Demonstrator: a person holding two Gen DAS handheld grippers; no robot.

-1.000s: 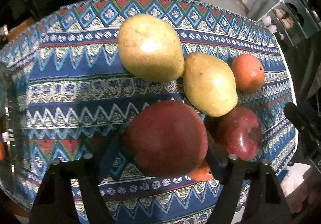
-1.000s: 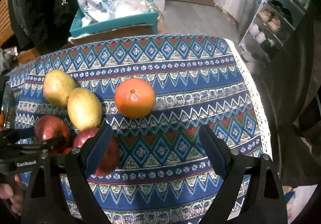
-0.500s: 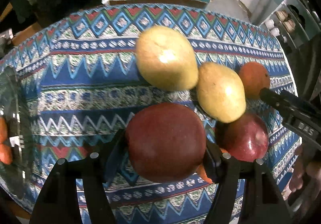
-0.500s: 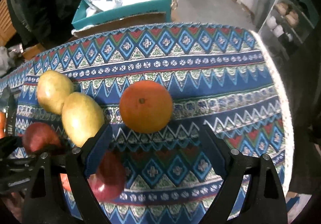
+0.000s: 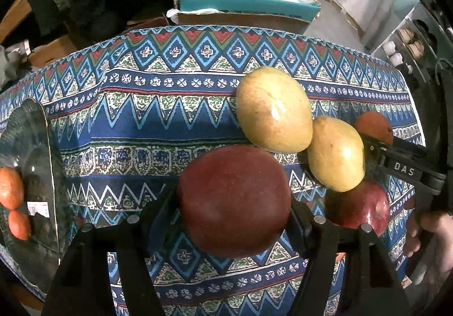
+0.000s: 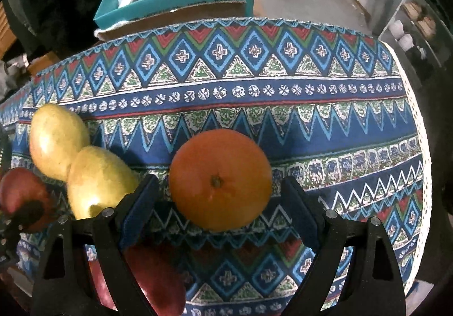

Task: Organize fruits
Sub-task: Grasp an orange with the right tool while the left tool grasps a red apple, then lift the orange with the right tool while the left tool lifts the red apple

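My left gripper is shut on a dark red apple, held just above the patterned tablecloth. Beyond it lie two yellow pears touching each other, and a second red apple. In the right wrist view an orange sits on the cloth between the fingers of my right gripper, which is open, with gaps on both sides of the fruit. The pears lie to its left, and the second apple is under its left finger.
A glass bowl at the table's left edge holds small orange fruits and a dark one. A teal box full of bags stands behind the table. The cloth's white lace edge marks the right side. A hand grips the right tool.
The left gripper closed on the red apple and carried it leftward, away from the other fruit. The right gripper came down and forward until its fingers flank the orange.
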